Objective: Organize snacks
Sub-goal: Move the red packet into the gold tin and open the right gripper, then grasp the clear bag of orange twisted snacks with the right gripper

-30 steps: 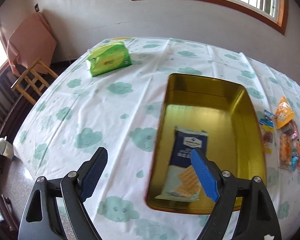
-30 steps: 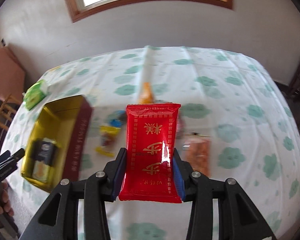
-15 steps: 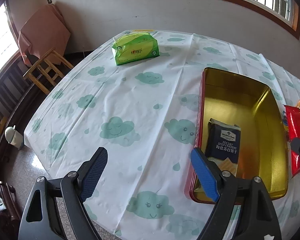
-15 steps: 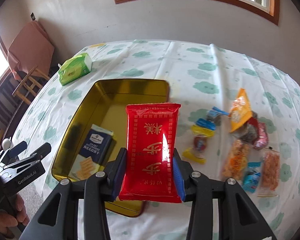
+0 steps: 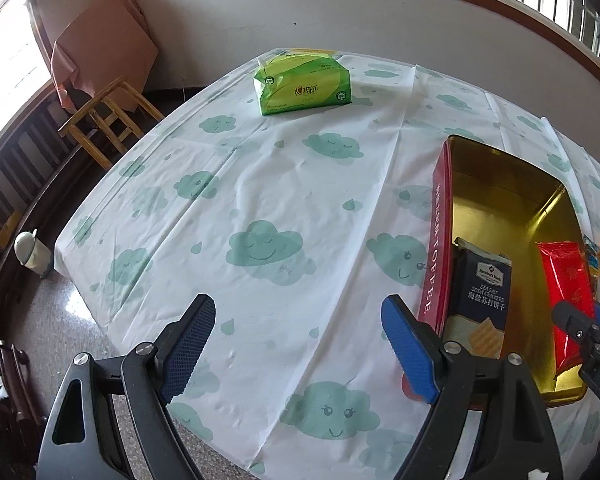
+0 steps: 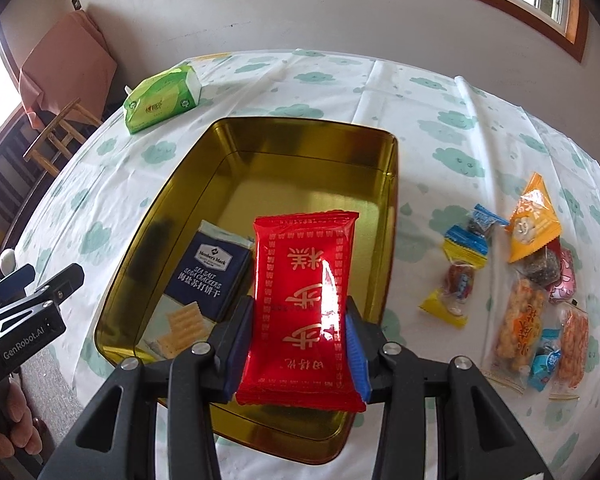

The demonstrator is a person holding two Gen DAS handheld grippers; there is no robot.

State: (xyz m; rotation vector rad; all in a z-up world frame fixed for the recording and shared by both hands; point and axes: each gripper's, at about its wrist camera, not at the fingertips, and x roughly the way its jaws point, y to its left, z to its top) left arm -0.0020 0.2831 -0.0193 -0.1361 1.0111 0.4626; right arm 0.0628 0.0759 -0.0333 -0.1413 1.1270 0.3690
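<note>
One green tissue pack sits at the far left of the surface. The left hand-held gripper hangs spread, holding nothing. One gold tin holds one navy cracker packet. The right hand-held gripper pinches one red snack packet above the tin. Only the right wrist view shows the whole loose snack pile, right of the tin.

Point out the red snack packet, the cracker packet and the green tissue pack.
red snack packet [image 6: 304,304]: right wrist view, centre of front face.
cracker packet [image 6: 210,276]: right wrist view, dark blue label.
green tissue pack [image 5: 304,86]: left wrist view, front face.
</note>
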